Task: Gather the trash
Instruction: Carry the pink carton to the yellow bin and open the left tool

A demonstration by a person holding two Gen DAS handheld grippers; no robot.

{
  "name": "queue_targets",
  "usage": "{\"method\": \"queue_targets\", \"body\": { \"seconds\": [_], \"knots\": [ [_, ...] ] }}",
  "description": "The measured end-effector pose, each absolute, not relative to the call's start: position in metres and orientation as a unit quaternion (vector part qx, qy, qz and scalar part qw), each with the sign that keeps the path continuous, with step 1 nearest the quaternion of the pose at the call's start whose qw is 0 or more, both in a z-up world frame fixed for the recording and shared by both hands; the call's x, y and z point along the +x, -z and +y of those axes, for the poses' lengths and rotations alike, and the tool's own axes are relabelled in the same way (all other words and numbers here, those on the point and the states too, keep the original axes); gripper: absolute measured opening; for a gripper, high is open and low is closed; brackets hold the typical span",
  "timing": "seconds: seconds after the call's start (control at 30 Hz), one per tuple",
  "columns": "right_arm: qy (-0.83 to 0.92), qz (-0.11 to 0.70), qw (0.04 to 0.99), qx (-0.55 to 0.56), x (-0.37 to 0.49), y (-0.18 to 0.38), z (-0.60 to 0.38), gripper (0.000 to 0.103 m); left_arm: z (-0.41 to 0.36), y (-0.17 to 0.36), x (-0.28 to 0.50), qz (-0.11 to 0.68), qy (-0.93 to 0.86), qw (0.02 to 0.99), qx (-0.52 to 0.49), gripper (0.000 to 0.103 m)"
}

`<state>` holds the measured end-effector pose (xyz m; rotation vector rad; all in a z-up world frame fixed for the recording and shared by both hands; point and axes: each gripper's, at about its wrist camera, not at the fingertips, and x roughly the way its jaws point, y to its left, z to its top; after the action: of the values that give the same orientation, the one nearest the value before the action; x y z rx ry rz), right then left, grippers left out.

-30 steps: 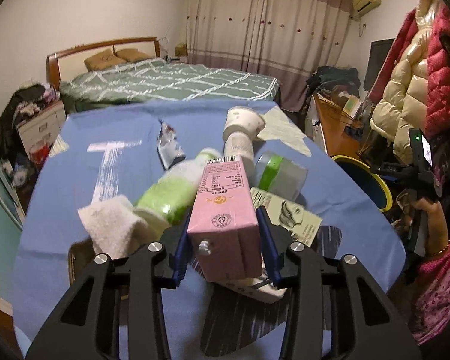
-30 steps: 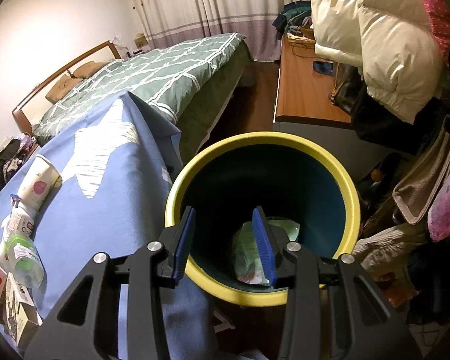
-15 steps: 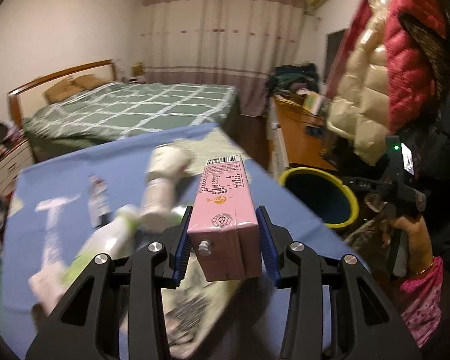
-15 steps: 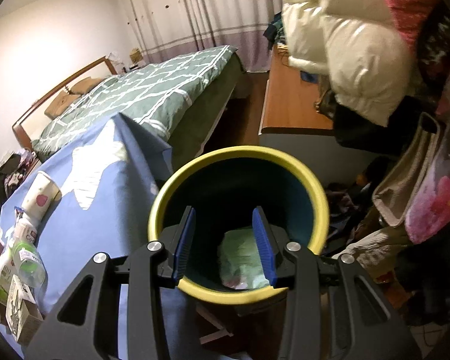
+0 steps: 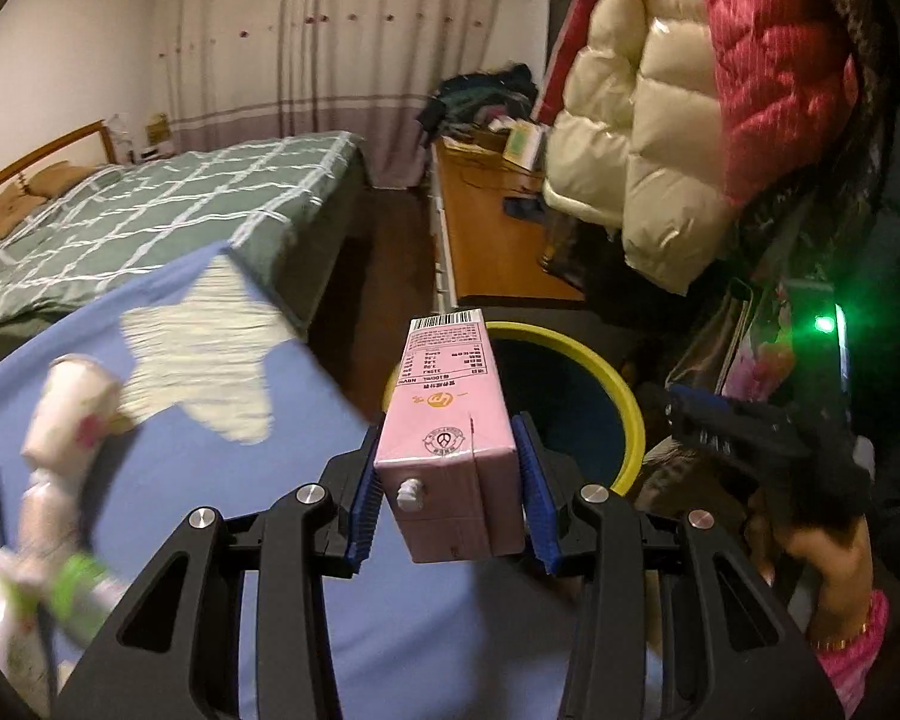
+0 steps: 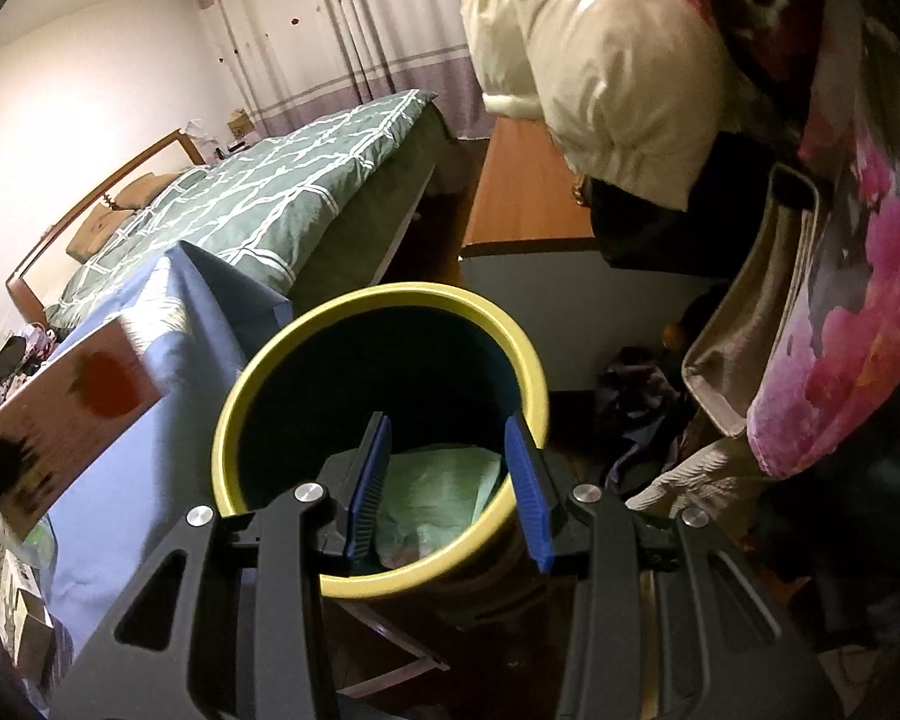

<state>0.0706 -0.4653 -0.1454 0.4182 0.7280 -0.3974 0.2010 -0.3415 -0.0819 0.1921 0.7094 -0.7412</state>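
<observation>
the left claw is clamped on a pink carton, blue pads against its two sides. the carton's long axis runs away from the camera, barcode end toward the yellow-rimmed bin, spout end nearest. it hangs over the blue bench edge. the right claw stands part open and empty over the bin, green trash inside. blurred bottles lie to the left.

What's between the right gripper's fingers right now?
Nothing held. In the right wrist view the right gripper stands open above the yellow-rimmed bin; only the bin's dark inside and green trash at its bottom show through the gap.
</observation>
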Motion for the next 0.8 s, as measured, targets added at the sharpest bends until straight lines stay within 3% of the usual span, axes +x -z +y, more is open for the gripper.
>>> {"method": "queue_targets", "body": {
  "seconds": [0.23,0.3,0.33,0.37,0.57,0.8],
  "knots": [
    [0.198,0.355,0.888,0.214,0.065,0.155,-0.483,0.039,-0.402,0.110,0.220,0.359,0.355,0.856,0.110,0.042],
    [0.200,0.354,0.888,0.215,0.064,0.156,-0.485,0.043,-0.411,0.114,0.223,0.362,0.350,0.857,0.110,0.059],
    [0.200,0.354,0.888,0.216,0.064,0.157,-0.486,0.043,-0.412,0.113,0.224,0.358,0.345,0.861,0.107,0.074],
    [0.201,0.354,0.887,0.217,0.064,0.158,-0.488,0.043,-0.411,0.112,0.224,0.354,0.342,0.864,0.105,0.076],
    [0.198,0.354,0.887,0.219,0.063,0.159,-0.488,0.043,-0.387,0.095,0.213,0.339,0.335,0.874,0.100,0.078],
    [0.170,0.361,0.894,0.201,0.071,0.155,-0.461,0.043,-0.293,0.065,0.184,0.320,0.290,0.899,0.069,0.085]
  ]
}}
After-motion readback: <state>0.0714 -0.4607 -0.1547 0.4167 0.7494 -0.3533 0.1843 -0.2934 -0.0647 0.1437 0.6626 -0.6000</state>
